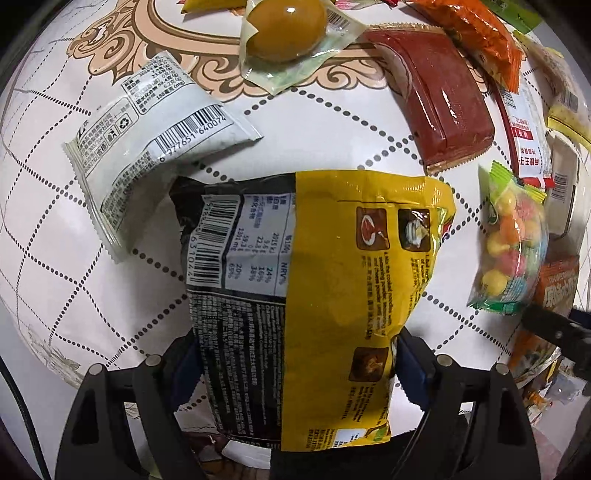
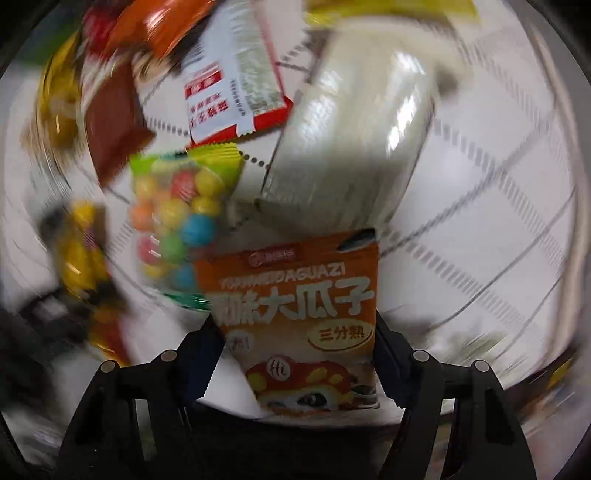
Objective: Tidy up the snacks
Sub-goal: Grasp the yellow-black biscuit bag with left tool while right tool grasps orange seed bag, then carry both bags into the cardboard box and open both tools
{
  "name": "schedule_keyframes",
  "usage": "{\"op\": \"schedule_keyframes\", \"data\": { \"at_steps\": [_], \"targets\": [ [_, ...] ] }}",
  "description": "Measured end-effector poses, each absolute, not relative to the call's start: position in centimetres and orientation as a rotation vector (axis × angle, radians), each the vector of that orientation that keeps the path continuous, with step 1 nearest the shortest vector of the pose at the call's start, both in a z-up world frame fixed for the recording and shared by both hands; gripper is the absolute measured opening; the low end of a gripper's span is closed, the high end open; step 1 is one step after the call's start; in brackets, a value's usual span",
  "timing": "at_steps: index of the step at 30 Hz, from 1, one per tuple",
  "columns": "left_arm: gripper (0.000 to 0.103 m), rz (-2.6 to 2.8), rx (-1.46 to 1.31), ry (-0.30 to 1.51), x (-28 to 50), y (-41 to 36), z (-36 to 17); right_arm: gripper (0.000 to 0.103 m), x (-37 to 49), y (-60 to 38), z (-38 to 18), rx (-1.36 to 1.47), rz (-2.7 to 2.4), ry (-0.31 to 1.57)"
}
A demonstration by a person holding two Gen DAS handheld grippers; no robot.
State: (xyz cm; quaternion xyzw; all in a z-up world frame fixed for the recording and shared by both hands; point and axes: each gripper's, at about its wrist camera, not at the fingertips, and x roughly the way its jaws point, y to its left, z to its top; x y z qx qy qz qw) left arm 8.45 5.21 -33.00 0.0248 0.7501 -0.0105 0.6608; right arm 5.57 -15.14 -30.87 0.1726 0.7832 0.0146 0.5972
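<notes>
My left gripper (image 1: 295,365) is shut on a yellow and black noodle packet (image 1: 325,288) and holds it over the patterned tablecloth (image 1: 55,229). My right gripper (image 2: 295,354) is shut on an orange sunflower-seed packet (image 2: 299,314); that view is blurred by motion. A bag of coloured candy balls (image 2: 173,221) lies just past it and also shows in the left wrist view (image 1: 513,240), where the orange packet (image 1: 557,280) and the right gripper's black finger (image 1: 554,328) appear at the right edge.
On the cloth lie a white packet (image 1: 155,147), a sealed yellow-brown egg-shaped snack (image 1: 288,33), a dark red bar (image 1: 439,96), an orange bag (image 1: 476,33) and a red-and-white packet (image 2: 232,85). A pale shiny pack (image 2: 354,147) lies ahead of the right gripper.
</notes>
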Motion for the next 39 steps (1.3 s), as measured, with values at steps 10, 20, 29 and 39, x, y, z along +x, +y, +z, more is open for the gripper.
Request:
{"op": "schedule_keyframes", "data": {
  "at_steps": [10, 20, 29, 39],
  "targets": [
    [0.086, 0.024, 0.012, 1.663, 9.0, 6.2, -34.5, 0.082, 6.0, -12.1, -27.7, 0.041, 0.049, 1.709],
    [0.081, 0.003, 0.041, 1.623, 7.0, 5.5, -32.7, 0.065, 3.3, -10.8, -29.1, 0.074, -0.053, 1.696],
    [0.081, -0.057, 0.040, 1.582, 5.0, 4.5, -28.2, 0.053, 0.1, -15.0, -26.0, 0.188, -0.114, 1.628],
    [0.081, -0.155, -0.099, 1.437, 7.0, 4.4, -17.5, 0.053, 0.7, -16.6, -13.5, 0.289, -0.043, 1.380]
  ]
}}
